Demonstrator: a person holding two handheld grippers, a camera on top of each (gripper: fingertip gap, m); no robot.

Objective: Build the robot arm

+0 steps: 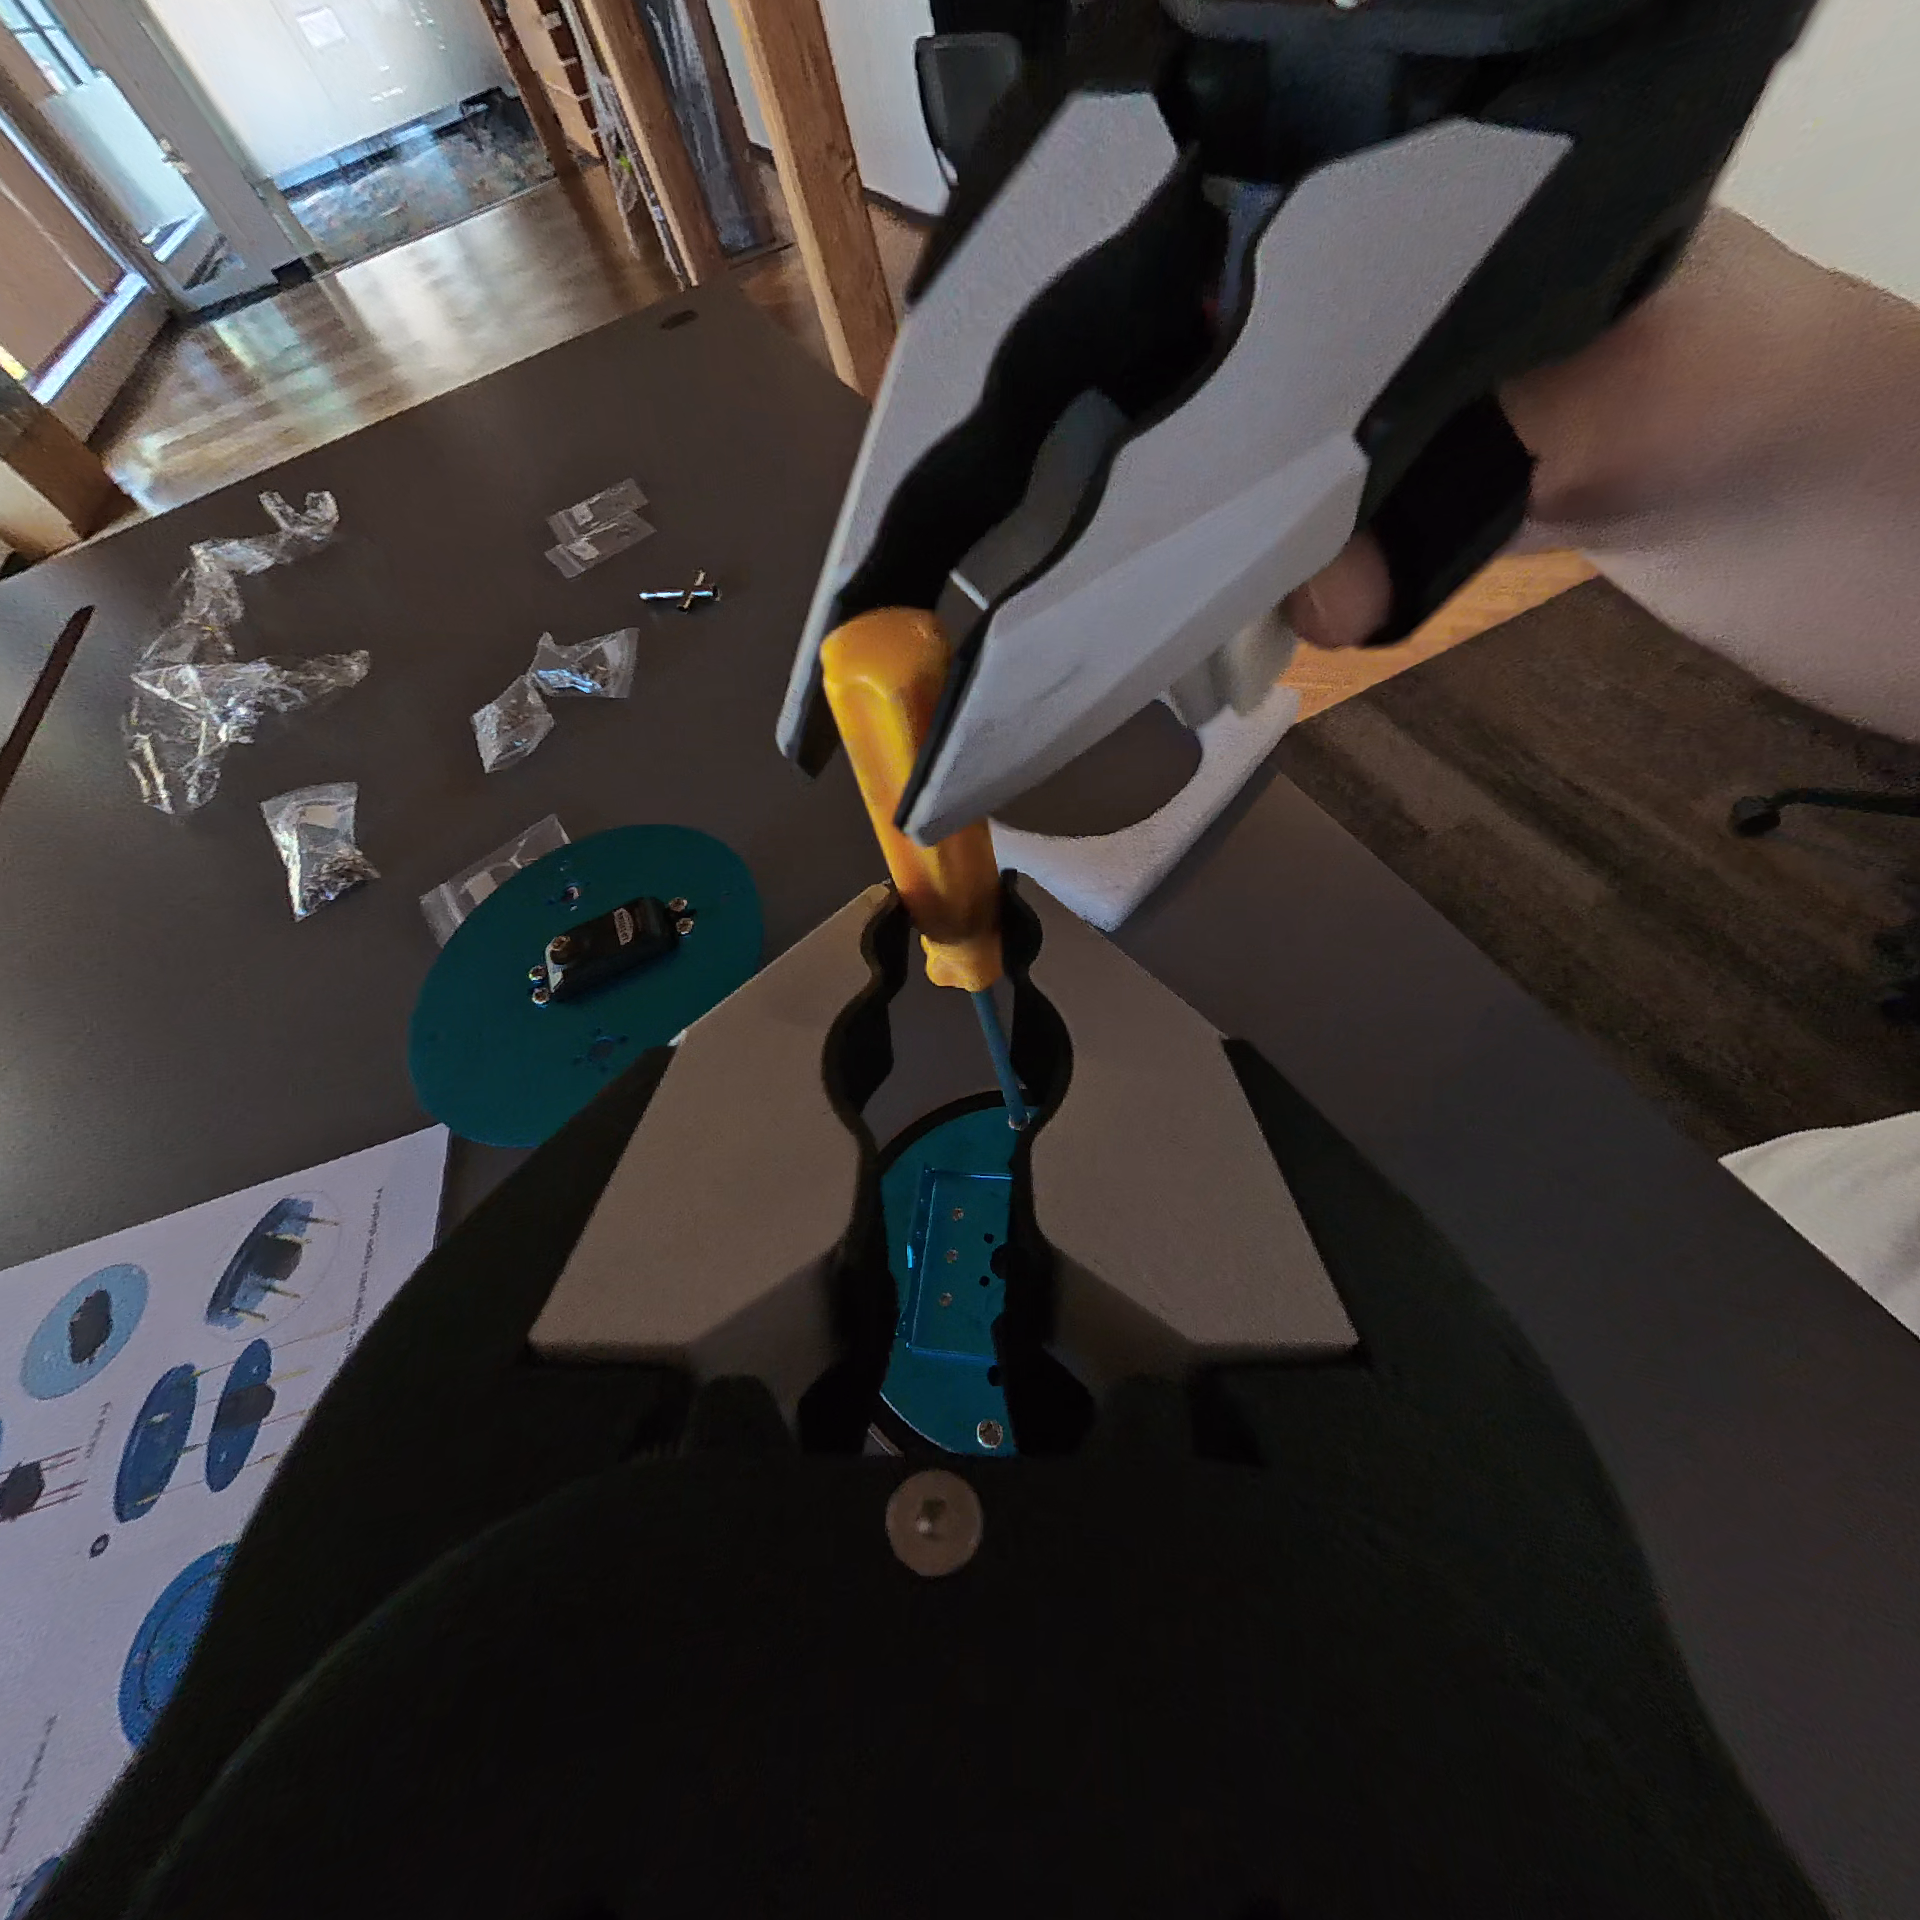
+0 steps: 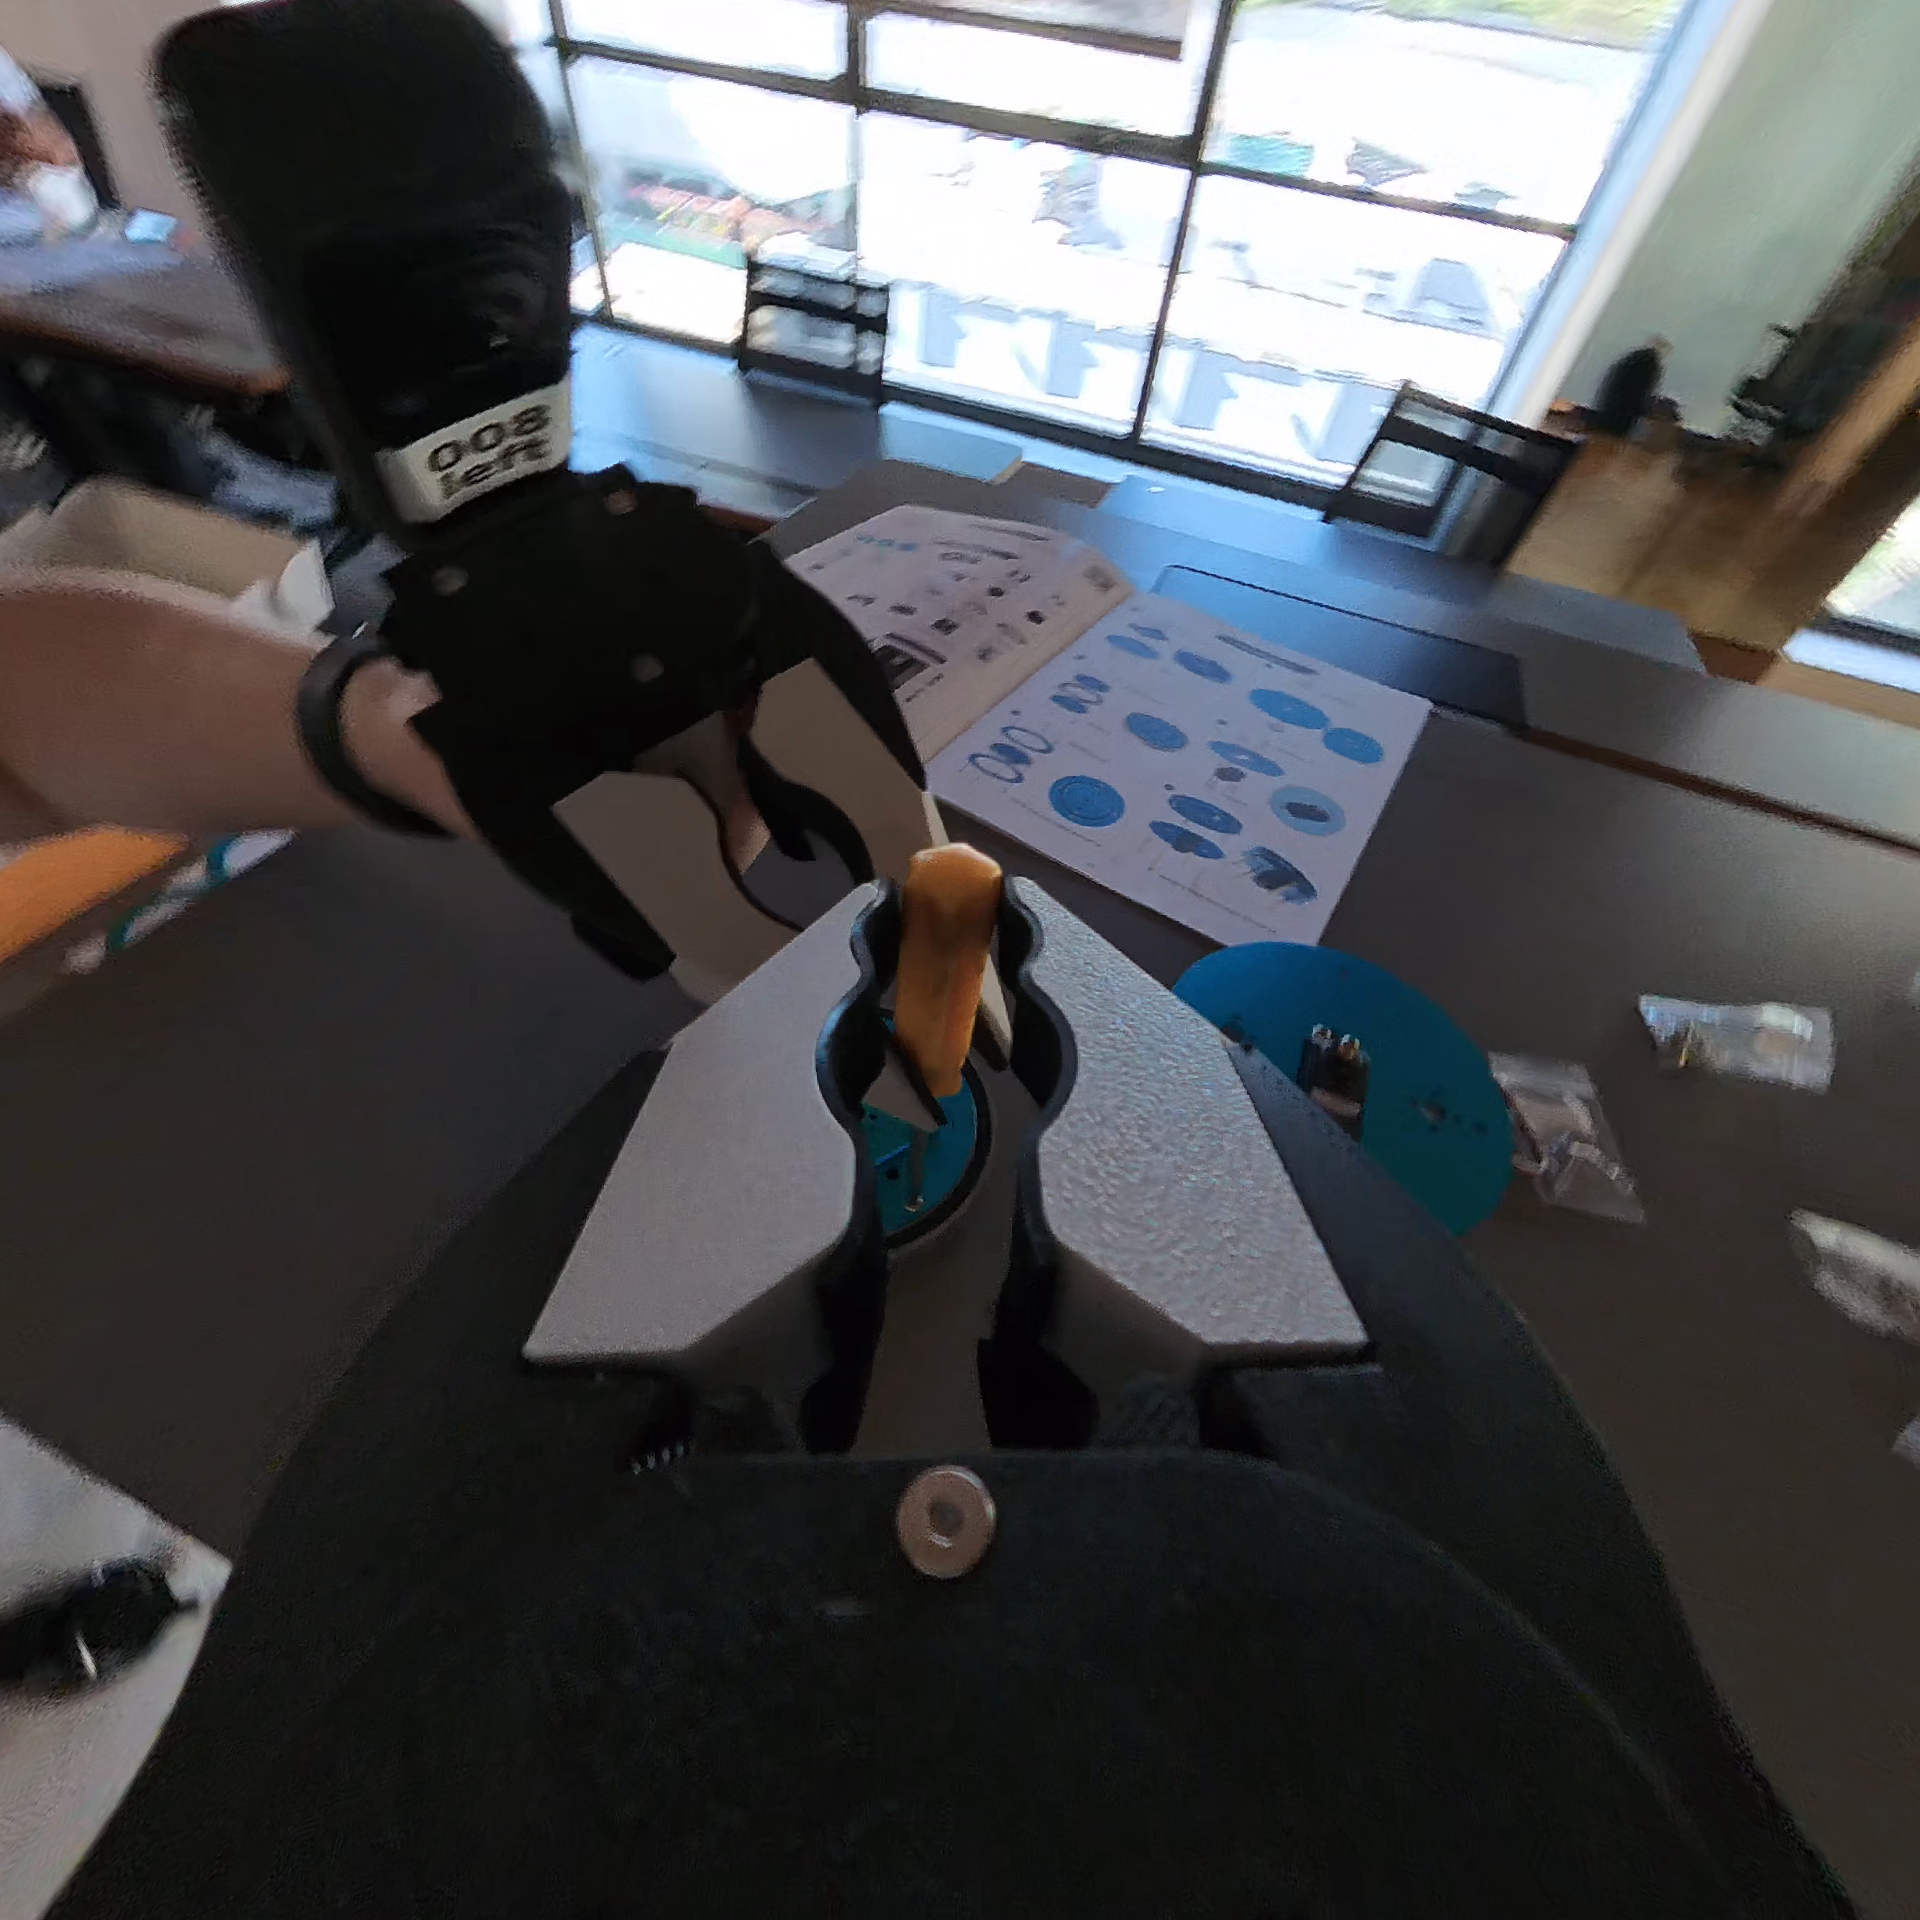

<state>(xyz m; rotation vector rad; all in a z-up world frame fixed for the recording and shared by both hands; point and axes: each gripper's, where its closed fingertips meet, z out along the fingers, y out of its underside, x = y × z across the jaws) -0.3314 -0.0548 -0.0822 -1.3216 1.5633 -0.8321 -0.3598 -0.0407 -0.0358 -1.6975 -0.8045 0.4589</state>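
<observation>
My right gripper [image 1: 868,790] [image 2: 948,891] is shut on the orange handle of a small screwdriver [image 1: 883,727] [image 2: 945,987]. The screwdriver points down and its tip sits on a screw at the rim of a small blue disc [image 1: 951,1247] [image 2: 951,1153]. My left gripper [image 1: 954,899] [image 2: 956,1081] lies over this disc. Its jaws are narrowly apart, the screwdriver shaft passes between the fingertips, and they grip nothing that I can see. The disc shows only through the gap between the fingers.
A larger blue disc [image 1: 499,1039] [image 2: 1434,1101] with a black servo [image 1: 613,945] lies on the dark table [image 1: 1558,1143]. Several clear plastic bags of small parts [image 1: 322,842], a small metal tool [image 1: 681,592] and printed instruction sheets [image 1: 156,1403] [image 2: 1195,748] lie around. About 5 centimeters separates my left fingertips from my right.
</observation>
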